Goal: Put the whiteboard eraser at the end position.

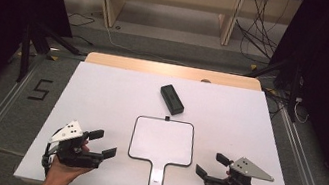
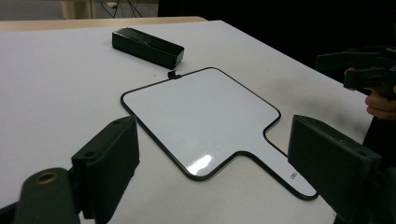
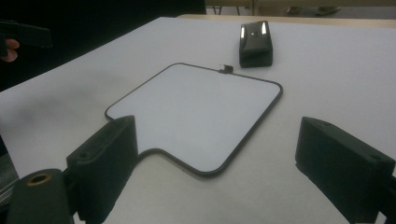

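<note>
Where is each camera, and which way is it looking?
High view: sits above the person's side, looking forward and down at the white table; both hands and the left gripper and right gripper show.
Left gripper view: rides the left gripper, looking across the white paddle-shaped board with a black rim; its two open fingers show.
Right gripper view: rides the right gripper, facing the board from the other side; its open fingers show.
Shared: every view has the board and the black rectangular box.
</note>
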Demonstrator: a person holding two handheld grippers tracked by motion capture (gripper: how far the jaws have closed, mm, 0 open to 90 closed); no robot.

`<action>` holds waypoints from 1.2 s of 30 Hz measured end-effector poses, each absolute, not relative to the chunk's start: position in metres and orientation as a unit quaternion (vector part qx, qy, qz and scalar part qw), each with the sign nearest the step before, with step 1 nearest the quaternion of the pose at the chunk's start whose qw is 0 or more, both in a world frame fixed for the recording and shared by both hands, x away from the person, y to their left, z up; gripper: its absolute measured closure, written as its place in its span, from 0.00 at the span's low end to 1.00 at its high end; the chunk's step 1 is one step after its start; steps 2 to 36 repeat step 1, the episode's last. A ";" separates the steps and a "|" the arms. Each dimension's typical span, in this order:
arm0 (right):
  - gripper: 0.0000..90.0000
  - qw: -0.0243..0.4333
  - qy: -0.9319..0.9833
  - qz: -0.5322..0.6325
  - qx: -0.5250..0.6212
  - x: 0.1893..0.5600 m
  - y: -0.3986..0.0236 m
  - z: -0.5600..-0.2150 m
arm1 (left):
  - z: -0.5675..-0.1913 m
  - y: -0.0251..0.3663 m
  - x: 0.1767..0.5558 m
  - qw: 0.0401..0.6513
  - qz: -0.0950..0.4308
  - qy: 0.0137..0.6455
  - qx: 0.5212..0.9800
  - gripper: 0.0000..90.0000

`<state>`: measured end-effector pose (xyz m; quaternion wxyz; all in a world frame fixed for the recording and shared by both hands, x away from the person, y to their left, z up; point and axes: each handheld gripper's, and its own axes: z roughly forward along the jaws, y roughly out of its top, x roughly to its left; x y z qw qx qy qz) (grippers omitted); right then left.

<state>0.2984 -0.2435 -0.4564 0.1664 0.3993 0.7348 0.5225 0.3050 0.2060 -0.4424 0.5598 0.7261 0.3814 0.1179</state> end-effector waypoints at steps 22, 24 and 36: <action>0.15 0.166 0.735 0.521 0.400 0.299 -0.244 -0.457 | -0.442 0.206 0.305 0.560 0.118 0.381 0.726 0.18; 0.15 0.166 0.735 0.521 0.400 0.299 -0.244 -0.457 | -0.442 0.206 0.305 0.560 0.118 0.381 0.726 0.18; 0.15 0.166 0.735 0.521 0.400 0.299 -0.244 -0.457 | -0.442 0.206 0.305 0.560 0.118 0.381 0.726 0.18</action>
